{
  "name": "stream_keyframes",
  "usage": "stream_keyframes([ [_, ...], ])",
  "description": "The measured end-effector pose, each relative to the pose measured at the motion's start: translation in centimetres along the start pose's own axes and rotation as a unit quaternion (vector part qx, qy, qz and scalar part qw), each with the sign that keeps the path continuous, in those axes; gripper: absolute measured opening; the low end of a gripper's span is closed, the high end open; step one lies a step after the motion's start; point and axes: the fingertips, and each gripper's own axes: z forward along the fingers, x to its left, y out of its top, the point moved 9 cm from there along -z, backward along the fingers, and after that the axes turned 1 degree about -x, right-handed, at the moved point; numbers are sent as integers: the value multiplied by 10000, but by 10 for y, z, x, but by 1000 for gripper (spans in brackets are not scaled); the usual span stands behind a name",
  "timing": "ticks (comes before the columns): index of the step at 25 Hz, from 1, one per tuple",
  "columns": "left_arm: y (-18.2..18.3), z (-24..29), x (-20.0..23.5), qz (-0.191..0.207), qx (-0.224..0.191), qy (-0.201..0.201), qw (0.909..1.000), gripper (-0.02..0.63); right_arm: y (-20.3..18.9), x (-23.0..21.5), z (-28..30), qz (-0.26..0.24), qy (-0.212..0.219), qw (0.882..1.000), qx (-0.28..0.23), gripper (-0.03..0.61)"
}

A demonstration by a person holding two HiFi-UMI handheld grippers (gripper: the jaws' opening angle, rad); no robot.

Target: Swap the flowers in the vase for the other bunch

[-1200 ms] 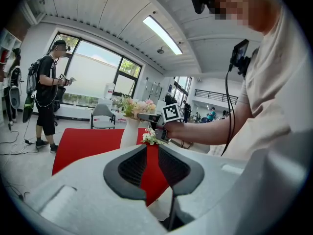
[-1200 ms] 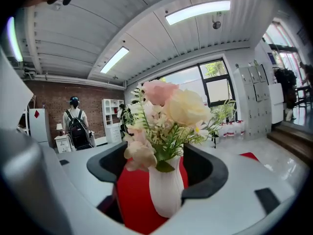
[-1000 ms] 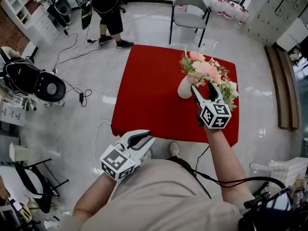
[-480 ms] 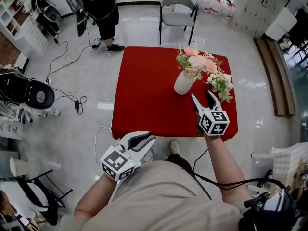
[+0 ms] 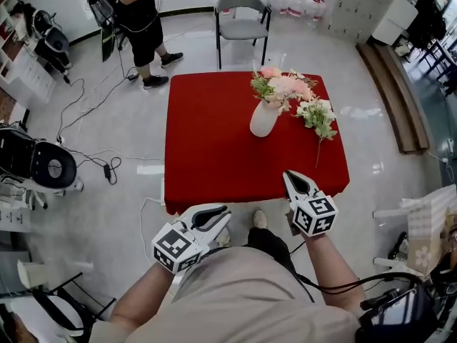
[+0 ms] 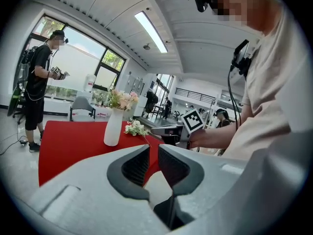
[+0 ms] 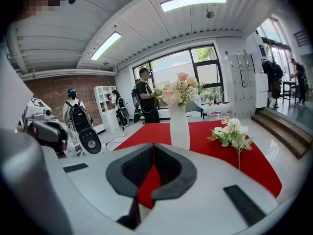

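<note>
Two tongs, both empty: the right tongs [image 7: 153, 148] have just closed together on nothing, and the left tongs [image 6: 149, 151] stand a narrow slit apart. Well beyond them, the white ceramic vase [image 5: 263, 118] holds pink flowers [image 5: 282, 86]. A white-flowered bunch [image 5: 316, 113] lies just right of the vase on the red-clothed bench [image 5: 207, 163].

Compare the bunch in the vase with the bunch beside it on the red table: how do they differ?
The pink bunch stands upright in the white vase; the white bunch lies flat on the red cloth beside it. The pink bunch's stems are hidden in the vase; the white bunch's bare stem shows. Both carry green leaves.
</note>
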Motion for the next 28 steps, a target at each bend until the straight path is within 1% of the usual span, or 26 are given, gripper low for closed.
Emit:
stream_keyframes([
  [4, 0, 5, -5, 80, 20, -122, 9999, 55, -13, 19, -26, -250, 118, 9995, 170, 12],
  [8, 2, 10, -18, 69, -49, -123, 9999, 51, -19, 30, -46, -261, 294, 9989, 236, 12],
  [12, 2, 16, -38, 87, 72, -171, 9998, 25, -28, 43, -71, -334, 502, 9978, 276, 12],
  [14, 2, 23, -51, 120, 127, -173, 9997, 17, -35, 44, -85, -328, 580, 9972, 330, 12],
  [18, -1, 40, -85, 186, 98, -195, 9996, 15, -47, 34, -116, -169, 704, 9969, 323, 12],
  [23, -13, 51, -132, 188, 132, -189, 9996, 15, -58, 21, -159, -276, 730, 9967, 210, 12],
  [28, -26, 54, -179, 149, 155, -118, 9997, 15, -75, 17, -202, -395, 823, 9956, 215, 12],
])
